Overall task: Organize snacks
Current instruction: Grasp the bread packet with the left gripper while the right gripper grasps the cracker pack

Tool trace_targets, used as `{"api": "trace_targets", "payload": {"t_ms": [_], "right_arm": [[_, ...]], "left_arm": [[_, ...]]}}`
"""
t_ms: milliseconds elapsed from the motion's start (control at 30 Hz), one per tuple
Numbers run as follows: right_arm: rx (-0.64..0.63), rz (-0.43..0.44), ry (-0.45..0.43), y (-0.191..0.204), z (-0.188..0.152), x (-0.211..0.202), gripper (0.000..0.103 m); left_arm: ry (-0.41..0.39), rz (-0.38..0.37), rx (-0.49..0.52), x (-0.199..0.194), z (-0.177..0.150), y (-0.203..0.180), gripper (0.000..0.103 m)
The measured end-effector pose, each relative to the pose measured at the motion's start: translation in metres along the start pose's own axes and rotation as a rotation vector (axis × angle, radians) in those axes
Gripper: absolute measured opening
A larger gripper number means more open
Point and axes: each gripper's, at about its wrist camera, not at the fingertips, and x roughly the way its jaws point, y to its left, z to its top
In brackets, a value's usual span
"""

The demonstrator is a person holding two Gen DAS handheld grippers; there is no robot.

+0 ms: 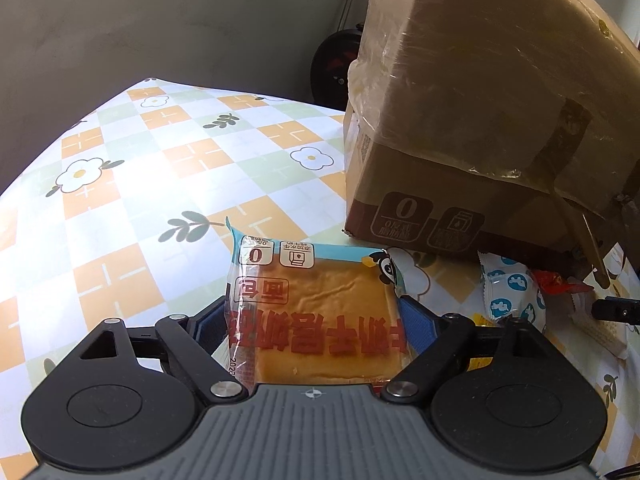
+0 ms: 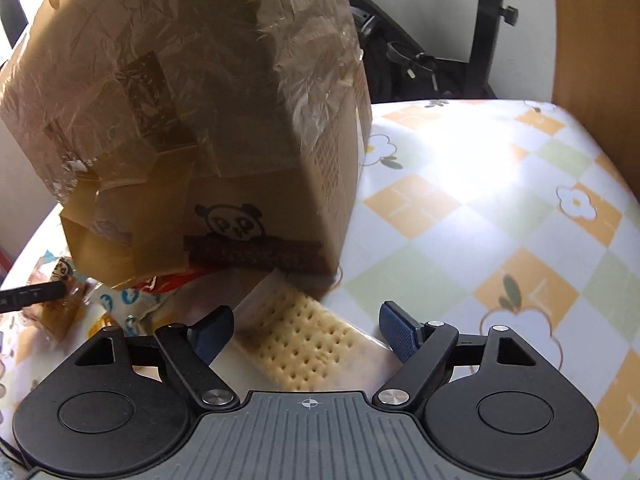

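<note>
My left gripper (image 1: 314,316) is shut on a packaged bread slice (image 1: 320,312) with red lettering, holding it just above the checked tablecloth (image 1: 168,168). My right gripper (image 2: 308,330) is open, its blue pads on either side of a wrapped cracker pack (image 2: 308,340) that lies on the table, not touching it. A taped cardboard box (image 1: 472,112) lies tipped on its side, also in the right wrist view (image 2: 192,120). Loose snacks lie at its mouth: a white-and-blue packet (image 1: 512,284) and a red wrapper (image 1: 560,282).
The table's far edge (image 1: 240,92) is close behind, with a grey wall beyond. A wooden panel (image 2: 600,40) stands at the right and black equipment (image 2: 400,52) behind the box. The other gripper's black fingertip (image 2: 32,296) shows at the left by the snacks.
</note>
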Motion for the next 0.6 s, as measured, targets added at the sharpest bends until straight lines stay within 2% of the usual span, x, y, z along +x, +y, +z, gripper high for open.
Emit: {"api": "trace_targets", "payload": {"t_ms": [100, 300, 433, 500, 600], "right_arm": [[-0.022, 0.005, 0.011, 0.006, -0.007, -0.004, 0.080], [-0.161, -0.013, 0.035, 0.033, -0.023, -0.005, 0.085], [-0.264, -0.051, 0.036, 0.051, -0.036, -0.004, 0.085], [-0.294, -0.073, 0.027, 0.057, -0.039, -0.001, 0.081], [-0.294, -0.093, 0.008, 0.062, -0.040, 0.000, 0.068]], "left_arm": [[-0.004, 0.001, 0.003, -0.002, -0.002, 0.001, 0.089], [-0.005, 0.000, 0.002, -0.003, -0.002, 0.002, 0.089], [-0.006, 0.002, 0.000, -0.002, -0.003, 0.002, 0.089], [-0.006, 0.001, 0.001, -0.002, -0.003, 0.002, 0.089], [-0.007, 0.000, 0.001, -0.002, -0.002, 0.002, 0.089]]}}
